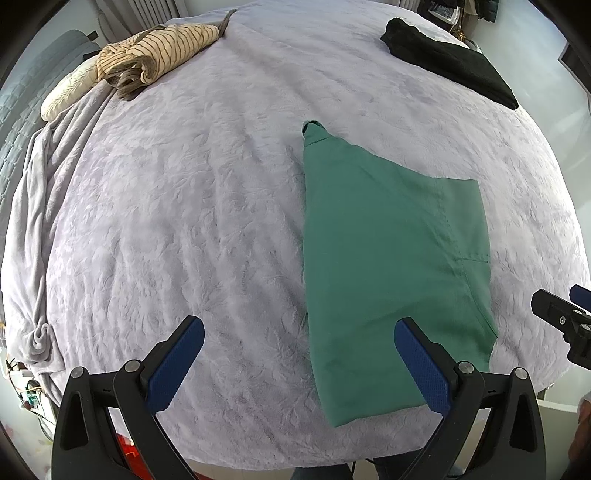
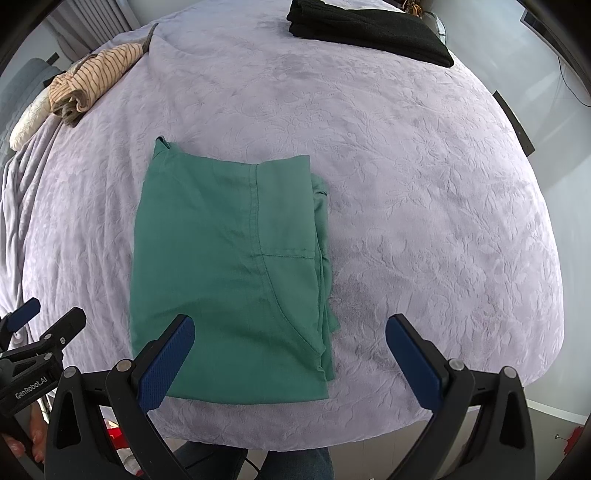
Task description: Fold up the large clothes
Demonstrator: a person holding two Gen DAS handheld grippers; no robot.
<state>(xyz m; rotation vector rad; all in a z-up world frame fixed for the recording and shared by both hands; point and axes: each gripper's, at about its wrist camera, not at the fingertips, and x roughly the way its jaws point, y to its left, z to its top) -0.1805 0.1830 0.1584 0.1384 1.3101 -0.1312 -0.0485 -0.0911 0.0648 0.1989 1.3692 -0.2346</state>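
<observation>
A green garment [image 1: 384, 266] [image 2: 229, 266] lies folded flat on the lavender bed cover [image 1: 192, 206] [image 2: 424, 206], near the bed's front edge. Its layered edges show along the right side in the right wrist view. My left gripper [image 1: 299, 328] hangs open above the bed, its right finger over the garment's near left part, nothing between the blue pads. My right gripper [image 2: 290, 326] is open too, its left finger over the garment's near edge, the other over bare cover. Each gripper shows at the edge of the other's view: right gripper [image 1: 565, 317], left gripper [image 2: 33, 332].
A folded black garment [image 1: 450, 59] [image 2: 369, 29] lies at the far right of the bed. A crumpled striped beige garment [image 1: 155, 55] [image 2: 92, 74] and a cream pillow [image 1: 66, 92] sit at the far left. A grey blanket [image 1: 33, 221] drapes off the left side.
</observation>
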